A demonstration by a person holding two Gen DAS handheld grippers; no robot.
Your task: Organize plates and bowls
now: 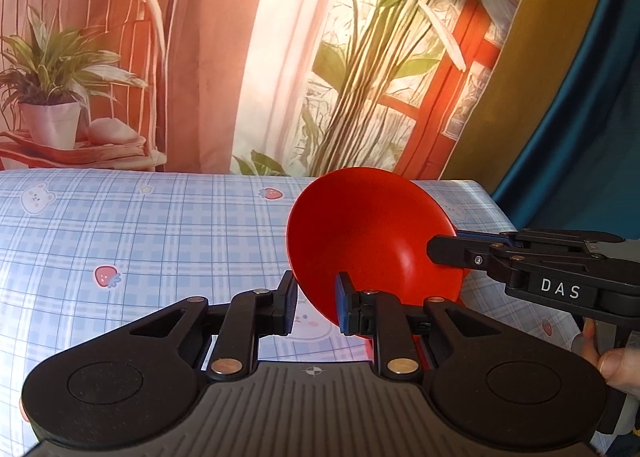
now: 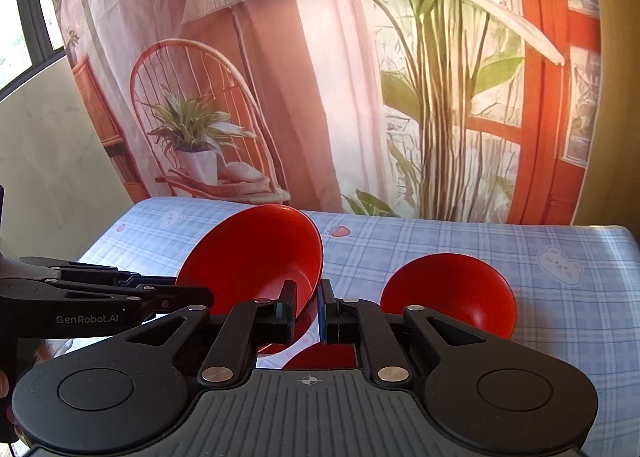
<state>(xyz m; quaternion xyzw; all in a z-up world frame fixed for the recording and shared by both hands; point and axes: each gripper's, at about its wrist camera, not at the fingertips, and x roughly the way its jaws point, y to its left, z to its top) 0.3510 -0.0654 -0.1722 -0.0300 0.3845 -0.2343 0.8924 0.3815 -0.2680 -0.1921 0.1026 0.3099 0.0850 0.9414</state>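
- In my left wrist view, a red bowl is tipped up on its edge above the table. Its open side faces me and a bit to the left.
- My left claw has its two fingers apart. The bowl's lower rim sits in the gap between them, close against the right finger. I cannot tell if it is pinched.
- My right claw comes in from the right side, lying flat. It is clamped on the bowl's right rim, one finger inside and one behind.
- A bit of my right hand shows at the right edge, wrapped around the handle.
- The table has a blue checked cloth with strawberries and bears. Behind it hangs a big printed curtain with a chair, plants and a red window.
- In my right wrist view, the same red bowl is tilted, with its open side facing left and toward me.
- My right claw has its fingers nearly together, pinching the bowl's thin rim.
- My left claw reaches in from the left, level with the table, touching the bowl's lower left edge.
- A second red bowl rests on the table to the right, tipped toward me, apart from the first.
- A third red dish peeks out low between my fingers; I cannot tell its shape.
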